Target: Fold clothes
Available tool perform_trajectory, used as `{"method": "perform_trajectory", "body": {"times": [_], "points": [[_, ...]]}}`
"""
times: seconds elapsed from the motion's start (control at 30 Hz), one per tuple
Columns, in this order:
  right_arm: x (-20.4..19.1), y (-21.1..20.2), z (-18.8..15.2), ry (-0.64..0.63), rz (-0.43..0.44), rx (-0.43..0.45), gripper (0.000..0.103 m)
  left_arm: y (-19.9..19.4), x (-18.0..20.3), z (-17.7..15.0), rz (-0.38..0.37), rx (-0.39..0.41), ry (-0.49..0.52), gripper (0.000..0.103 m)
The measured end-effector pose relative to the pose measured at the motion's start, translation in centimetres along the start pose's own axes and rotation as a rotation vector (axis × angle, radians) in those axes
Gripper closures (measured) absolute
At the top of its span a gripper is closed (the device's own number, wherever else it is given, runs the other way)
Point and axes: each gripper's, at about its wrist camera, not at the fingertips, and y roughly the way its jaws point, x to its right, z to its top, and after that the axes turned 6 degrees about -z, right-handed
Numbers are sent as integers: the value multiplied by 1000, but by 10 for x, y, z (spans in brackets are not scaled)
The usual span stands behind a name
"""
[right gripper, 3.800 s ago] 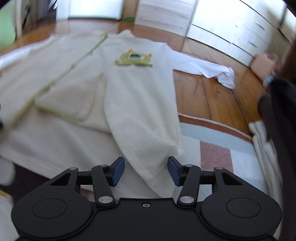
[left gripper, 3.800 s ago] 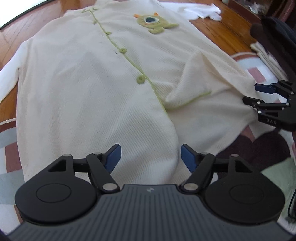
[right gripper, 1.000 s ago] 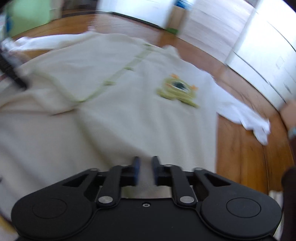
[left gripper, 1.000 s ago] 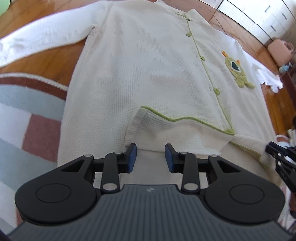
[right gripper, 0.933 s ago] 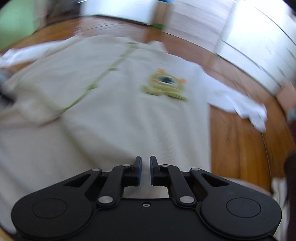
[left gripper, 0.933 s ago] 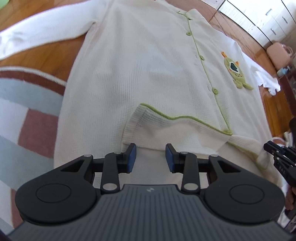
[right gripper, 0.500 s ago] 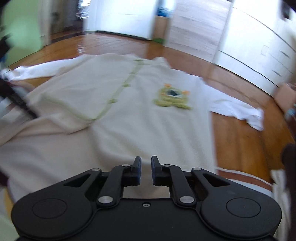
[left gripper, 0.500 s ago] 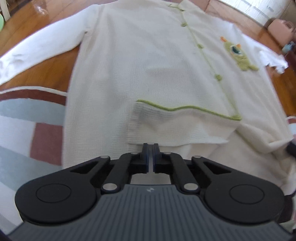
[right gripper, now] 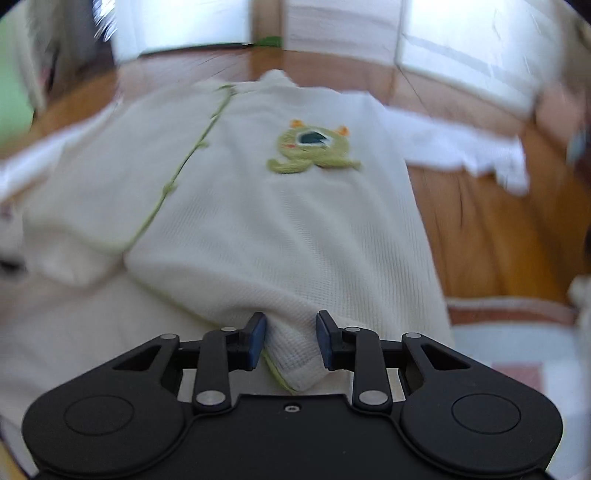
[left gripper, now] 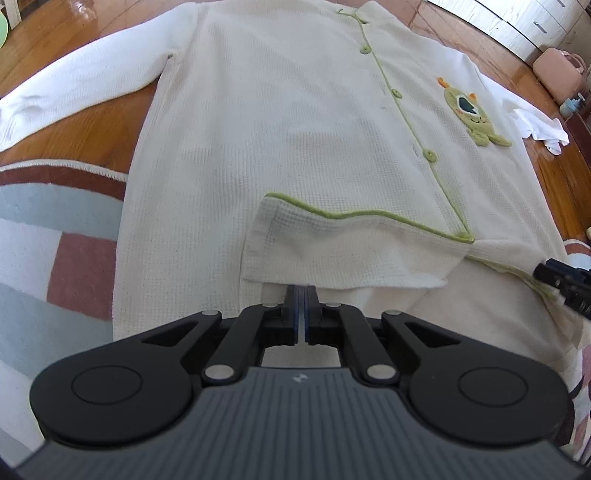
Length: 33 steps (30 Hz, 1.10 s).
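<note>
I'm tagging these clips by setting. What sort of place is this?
Probably a room in a home, perhaps a bedroom: a cream button-up garment with green trim is spread on a polished wooden floor and a patterned rug, with white drawer fronts along the wall.

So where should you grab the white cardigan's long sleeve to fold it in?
Probably the cuff end of the sleeve, coming from the outer side over the wooden floor. It lies flat and stretched away from the cardigan, so its free end swings in easiest.
</note>
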Motion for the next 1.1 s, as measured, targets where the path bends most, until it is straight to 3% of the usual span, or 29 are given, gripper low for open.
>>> {"method": "perform_trajectory", "body": {"times": [0.03, 0.13, 0.27, 0.43, 0.57, 0.67, 0.77, 0.87, 0.93, 1.03, 1.07, 1.1], "points": [[5, 2, 0, 16, 22, -7, 88, 0, 0, 0, 1, -2, -3, 99], [29, 9, 3, 125, 124, -47, 95, 1, 0, -1, 7, -8, -4, 99], [61, 20, 6, 373, 255, -135, 97, 0, -1, -1, 12, -9, -2, 99], [57, 7, 7, 462, 371, -235, 97, -3, -4, 0, 0, 9, -15, 99], [46, -6, -16, 588, 560, -350, 97, -7, -5, 1, -24, 27, -27, 99], [20, -3, -40, 536, 602, -432, 96, -8, -5, 1, -24, 31, -27, 99], [-8, 0, -57, 392, 539, -492, 96, -9, -5, 0, -13, 36, -24, 99], [-25, -20, -58, 254, 457, -378, 97, -10, 8, 0, 100, 45, 91, 98], [-38, -37, -54, 130, 389, -294, 91, -11, 15, 0, 163, 63, 159, 93], [-53, -60, -42, -8, 337, -150, 87, -13, 7, 10, 150, 110, 120, 61], [-59, -66, -39, -44, 336, -111, 83, -14, 3, 14, 140, 127, 99, 50], [-64, -71, -36, -80, 337, -79, 72, -12, -1, 18, 119, 136, 84, 46]]}}
